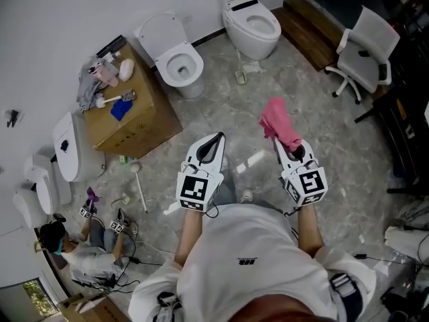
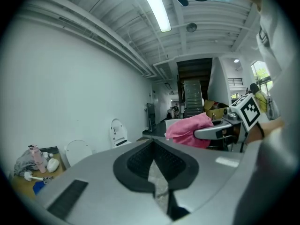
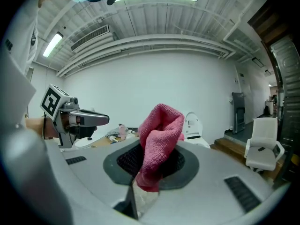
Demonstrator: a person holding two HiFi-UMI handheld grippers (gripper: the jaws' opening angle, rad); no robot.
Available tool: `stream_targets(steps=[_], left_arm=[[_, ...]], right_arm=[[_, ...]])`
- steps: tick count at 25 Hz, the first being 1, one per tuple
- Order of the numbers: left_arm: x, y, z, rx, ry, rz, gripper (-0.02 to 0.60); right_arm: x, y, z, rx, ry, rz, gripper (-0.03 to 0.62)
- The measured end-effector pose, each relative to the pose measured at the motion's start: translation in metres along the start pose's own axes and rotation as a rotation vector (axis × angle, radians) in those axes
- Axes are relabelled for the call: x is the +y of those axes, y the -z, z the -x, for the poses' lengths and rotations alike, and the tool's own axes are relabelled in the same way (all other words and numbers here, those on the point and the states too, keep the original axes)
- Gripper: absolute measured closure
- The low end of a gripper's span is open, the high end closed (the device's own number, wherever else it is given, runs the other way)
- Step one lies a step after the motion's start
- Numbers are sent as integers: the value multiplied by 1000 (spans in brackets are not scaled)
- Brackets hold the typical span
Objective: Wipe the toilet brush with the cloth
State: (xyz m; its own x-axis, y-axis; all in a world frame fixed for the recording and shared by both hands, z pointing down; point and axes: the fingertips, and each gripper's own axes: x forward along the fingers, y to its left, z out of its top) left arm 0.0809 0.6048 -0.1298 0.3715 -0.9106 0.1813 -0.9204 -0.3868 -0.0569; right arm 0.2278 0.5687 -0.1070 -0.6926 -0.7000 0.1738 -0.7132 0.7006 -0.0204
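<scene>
Marbled grey floor (image 1: 315, 106) spreads below the person, with two white toilets (image 1: 179, 64) against the far wall and a white office chair (image 1: 365, 52) off to the right. Both grippers are held up side by side in front of the person's chest, pointing away. The right gripper (image 1: 280, 143) is clamped on a pink cloth (image 1: 278, 123) — the fabric bunches upward out of the black pads and flops over at its top. The left gripper (image 1: 218, 139) carries nothing, its pads pressed together at the tips. A white-handled toilet brush (image 1: 110, 100) lies on top of a cardboard box (image 1: 144, 123) to the left, among other small items — well apart from both grippers. Another person (image 1: 74, 250) sits on the floor at lower left.
</scene>
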Motion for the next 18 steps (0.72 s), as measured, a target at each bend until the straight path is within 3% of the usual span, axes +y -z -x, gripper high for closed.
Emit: stream_targets(steps=[8,18], left_arm=[[75,1,-62,-4,-6,-2,574],[179,-2,-132,6,70,-4,574]], right_arm=[[-19,-7,-86,29,11,27,530],[-36,-25,-202,51,80,2,530]])
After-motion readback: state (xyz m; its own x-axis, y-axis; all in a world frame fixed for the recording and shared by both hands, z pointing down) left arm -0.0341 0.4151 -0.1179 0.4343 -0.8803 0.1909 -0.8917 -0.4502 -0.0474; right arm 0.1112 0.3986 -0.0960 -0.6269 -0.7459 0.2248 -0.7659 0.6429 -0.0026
